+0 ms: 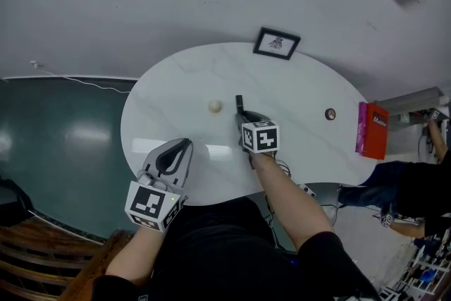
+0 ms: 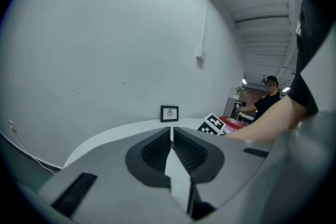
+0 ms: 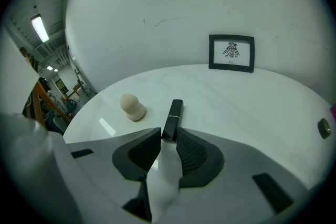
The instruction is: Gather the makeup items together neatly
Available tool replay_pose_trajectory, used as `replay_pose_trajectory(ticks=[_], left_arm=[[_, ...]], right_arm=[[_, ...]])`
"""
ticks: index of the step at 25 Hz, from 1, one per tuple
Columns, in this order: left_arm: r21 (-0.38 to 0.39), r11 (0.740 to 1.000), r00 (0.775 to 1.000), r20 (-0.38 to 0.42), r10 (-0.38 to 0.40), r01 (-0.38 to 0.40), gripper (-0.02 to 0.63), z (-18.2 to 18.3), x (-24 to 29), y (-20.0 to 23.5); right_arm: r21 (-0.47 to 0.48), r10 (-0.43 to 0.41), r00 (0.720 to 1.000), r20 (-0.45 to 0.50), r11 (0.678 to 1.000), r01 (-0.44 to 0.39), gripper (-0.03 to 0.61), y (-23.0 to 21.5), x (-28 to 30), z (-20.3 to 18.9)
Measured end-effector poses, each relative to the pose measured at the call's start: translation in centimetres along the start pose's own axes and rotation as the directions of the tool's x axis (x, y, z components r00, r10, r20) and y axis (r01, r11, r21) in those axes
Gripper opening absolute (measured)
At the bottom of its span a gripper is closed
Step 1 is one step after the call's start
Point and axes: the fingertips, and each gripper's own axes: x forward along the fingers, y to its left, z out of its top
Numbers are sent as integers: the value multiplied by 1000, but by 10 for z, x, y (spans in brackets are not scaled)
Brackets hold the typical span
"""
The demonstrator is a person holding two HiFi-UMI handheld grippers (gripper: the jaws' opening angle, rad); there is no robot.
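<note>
On the white oval marble-look table (image 1: 176, 81), a slim black tube with a thin gold band (image 3: 174, 113) is laid near the middle. Its near end is pinched between the jaws of the right gripper (image 3: 169, 136), which is tilted down onto it. A beige egg-shaped makeup sponge (image 3: 132, 106) is seen just to the tube's left, apart from it. A small round dark item (image 1: 330, 113) (too small to be identified) is placed toward the right edge, near a flat red box (image 1: 372, 130) set at that edge. A black-framed picture (image 1: 276, 43) is stood at the far edge. The left gripper (image 1: 182, 146) is held over the near left edge, its jaws pressed together with nothing between them.
</note>
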Motion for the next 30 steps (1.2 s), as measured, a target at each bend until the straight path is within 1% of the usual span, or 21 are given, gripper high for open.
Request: replay_pose_trajectory(ticks=[3,5,7,10,13,14,15,16,18,20,22,26,30], left_arm=[[-4,1000,1000,3,-3,3,26,0,1,0],[-1,1000,1000,10,-9,9,26,2,2,-1],[7,1000,1000,21,-20,20,26,5,1,-4],[22,999,998,39,-45,44,26,12,-1,-11],[41,997,996,53,-72,70,26,20,-2,-20],[48,996,995,57,-81,79,26,23,-3,-23],[56,995,994,59,-90,87,26,26,-2,-28],[63,994,993,61,-99,95,26,28,-2,-33],[74,991,991,63,-115,111,25,32,0,-44],[86,988,990,59,-130,125,25,34,2,-55],[94,987,989,53,-138,133,25,34,6,-64],[87,988,990,40,-132,128,25,33,21,-80],[85,990,992,45,-120,115,23,38,46,-106]], right_arm=[[-11,14,1000,1,1000,-14,110,1,-1,2],[-13,31,999,12,999,-31,165,4,-3,5],[-12,42,999,31,999,-41,172,7,-11,8],[0,25,996,89,1000,-25,172,6,-36,15],[13,12,986,169,1000,-14,169,7,-69,30],[8,9,981,193,1000,-10,161,8,-80,34],[-3,7,976,215,1000,-6,135,9,-92,38],[-17,8,972,235,1000,-5,95,10,-104,40],[-46,24,963,267,999,-12,45,12,-125,43],[-79,39,955,296,997,-16,36,12,-143,45],[-85,39,945,324,996,-12,35,4,-159,44],[-39,17,927,374,999,-3,35,-29,-186,39],[-11,-6,925,380,1000,11,35,-77,-207,25]])
